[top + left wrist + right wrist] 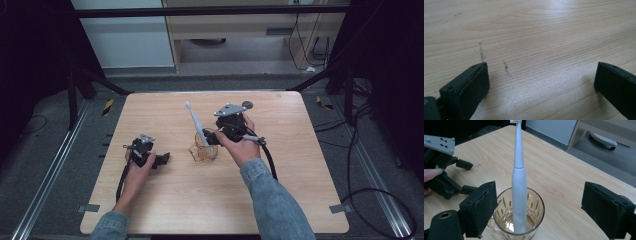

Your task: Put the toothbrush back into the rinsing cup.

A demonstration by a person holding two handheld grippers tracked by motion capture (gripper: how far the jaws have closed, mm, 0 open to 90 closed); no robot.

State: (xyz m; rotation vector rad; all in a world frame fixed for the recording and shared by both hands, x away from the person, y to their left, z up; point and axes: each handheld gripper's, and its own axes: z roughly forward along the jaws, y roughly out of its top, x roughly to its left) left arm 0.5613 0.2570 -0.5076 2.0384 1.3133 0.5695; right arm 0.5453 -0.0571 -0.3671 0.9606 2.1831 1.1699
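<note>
One toothbrush (519,182) stands in one amber glass (534,207) near desk (280,200) centre, long axis tilted toward 11 o'clock. The right gripper (539,212) is nearer, jaws wide apart and empty, straddling the glass. The left gripper (541,82) rests at 9 o'clock, wide open, holding nothing.

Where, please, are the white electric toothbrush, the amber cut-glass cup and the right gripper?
white electric toothbrush (519,182): right gripper view, on its handle.
amber cut-glass cup (536,208): right gripper view, on its right wall.
right gripper (212,138): high view, at its jaw tips.
</note>
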